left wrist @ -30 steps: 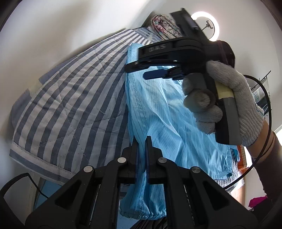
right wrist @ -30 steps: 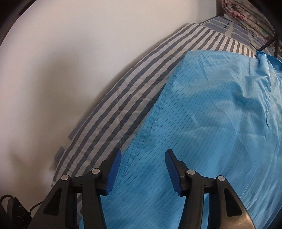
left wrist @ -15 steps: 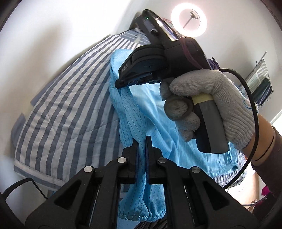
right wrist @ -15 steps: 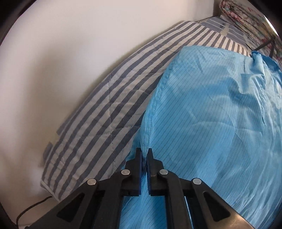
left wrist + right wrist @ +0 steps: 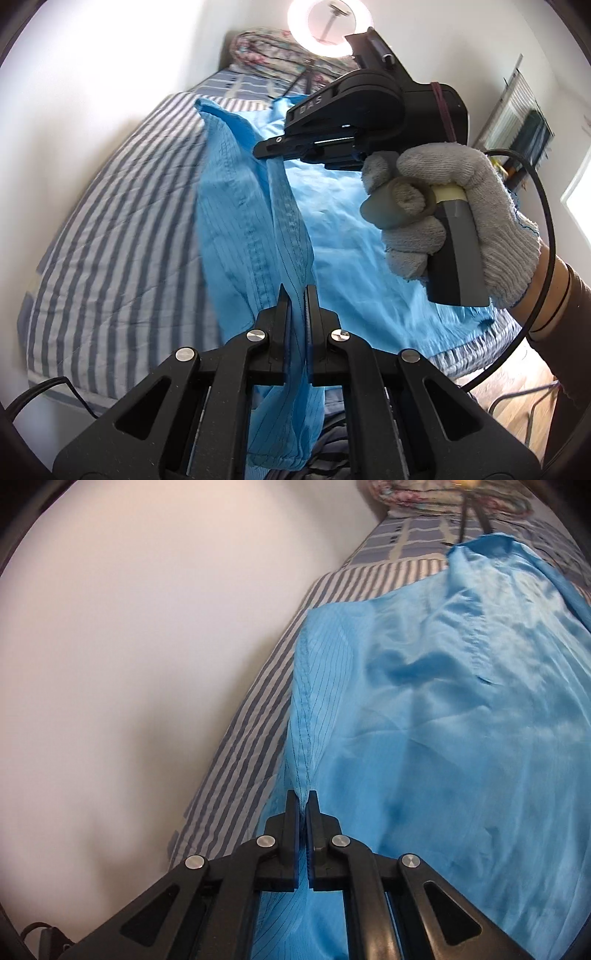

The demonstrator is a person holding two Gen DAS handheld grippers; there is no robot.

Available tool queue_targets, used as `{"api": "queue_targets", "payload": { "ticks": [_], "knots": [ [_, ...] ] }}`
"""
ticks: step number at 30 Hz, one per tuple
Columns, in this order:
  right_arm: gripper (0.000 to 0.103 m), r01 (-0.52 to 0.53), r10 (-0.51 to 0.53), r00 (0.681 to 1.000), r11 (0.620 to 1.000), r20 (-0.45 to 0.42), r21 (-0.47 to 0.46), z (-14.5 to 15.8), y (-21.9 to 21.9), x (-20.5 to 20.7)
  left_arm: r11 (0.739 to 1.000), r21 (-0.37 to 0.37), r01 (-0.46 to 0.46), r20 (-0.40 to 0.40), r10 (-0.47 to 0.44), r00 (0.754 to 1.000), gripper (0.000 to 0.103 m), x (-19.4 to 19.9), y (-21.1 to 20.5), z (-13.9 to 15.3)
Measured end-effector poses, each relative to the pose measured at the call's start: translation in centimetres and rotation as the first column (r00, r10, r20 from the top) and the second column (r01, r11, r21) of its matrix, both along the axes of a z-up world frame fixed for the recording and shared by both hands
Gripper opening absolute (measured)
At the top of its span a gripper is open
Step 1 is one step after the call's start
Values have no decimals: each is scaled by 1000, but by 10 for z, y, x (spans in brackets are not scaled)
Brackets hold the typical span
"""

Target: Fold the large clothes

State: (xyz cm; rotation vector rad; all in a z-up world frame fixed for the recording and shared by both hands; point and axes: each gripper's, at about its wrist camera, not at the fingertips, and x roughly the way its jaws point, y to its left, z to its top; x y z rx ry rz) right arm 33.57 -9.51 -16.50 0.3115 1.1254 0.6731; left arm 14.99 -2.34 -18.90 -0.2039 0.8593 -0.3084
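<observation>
A large light-blue pinstriped garment (image 5: 354,236) lies on a blue-and-white striped bed cover (image 5: 122,236). My left gripper (image 5: 297,291) is shut on the garment's left edge near the cuffed end that hangs below it. My right gripper (image 5: 264,152), held by a gloved hand (image 5: 454,214), is shut on the same edge farther up. The edge is lifted and stretched between the two grippers. In the right wrist view the right gripper (image 5: 303,797) pinches a seam of the garment (image 5: 443,738), which rises as a ridge above the bed cover (image 5: 251,738).
A white wall (image 5: 147,646) runs along the bed's left side. A folded floral quilt (image 5: 273,51) and a ring light (image 5: 328,22) stand at the bed's far end. A rack (image 5: 524,125) and wooden floor (image 5: 517,387) are to the right.
The right gripper closed on the garment's left edge and lifted it. Both grippers have raised the edge, pulling the fabric up off the bed cover and toward the right.
</observation>
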Motion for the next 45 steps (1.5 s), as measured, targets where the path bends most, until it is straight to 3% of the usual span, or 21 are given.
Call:
{"api": "queue_targets", "payload": {
  "ticks": [5, 12, 15, 20, 21, 23, 25, 27, 29, 30, 35, 38, 45],
  "knots": [
    [0, 94, -94, 995, 994, -18, 47, -5, -52, -7, 998, 15, 55, -7, -55, 998, 2, 10, -31, -1],
    [0, 214, -207, 974, 975, -97, 65, -42, -112, -2, 990, 32, 140, -52, -138, 989, 1, 25, -69, -16],
    [0, 219, -211, 970, 974, -122, 61, -58, -124, 0, 985, 34, 170, -65, -168, 984, 1, 29, -74, -22],
    [6, 127, -126, 989, 992, -75, 17, -53, -115, -4, 989, -10, 150, -77, -150, 986, 1, 19, -61, -24],
    [10, 110, -110, 992, 994, -60, -9, -48, -113, -8, 990, -21, 137, -78, -138, 987, 1, 15, -53, -22],
    [28, 93, -95, 995, 991, -11, -94, -38, -108, -7, 994, -28, 109, -61, -111, 992, 1, -5, -37, -14],
    [31, 95, -86, 994, 985, 71, -143, -18, -105, -8, 996, -36, 78, -48, -79, 996, 3, -22, -19, -7],
    [33, 75, -62, 992, 990, 108, -121, 1, -102, -5, 998, -42, 43, -43, -45, 998, 8, -31, -2, -4],
    [36, 37, -21, 991, 993, 134, -116, 15, -94, 2, 998, -50, 24, -45, -26, 999, 29, -34, 9, -6],
    [36, 21, -4, 990, 993, 140, -118, 20, -89, 7, 999, -51, 12, -46, -15, 999, 32, -32, 14, -8],
    [39, -1, 9, 995, 996, 99, -89, 20, -74, 45, 998, -60, 37, -70, -41, 997, 32, -24, 5, -22],
    [45, -2, 10, 996, 996, 86, -86, 12, -65, 65, 995, -19, 97, -73, -98, 992, 39, -15, -18, -32],
    [56, -14, 15, 999, 1000, 37, -24, -1, -41, 113, 994, 31, 109, -110, -105, 988, 40, 9, -48, -60]
  ]
}}
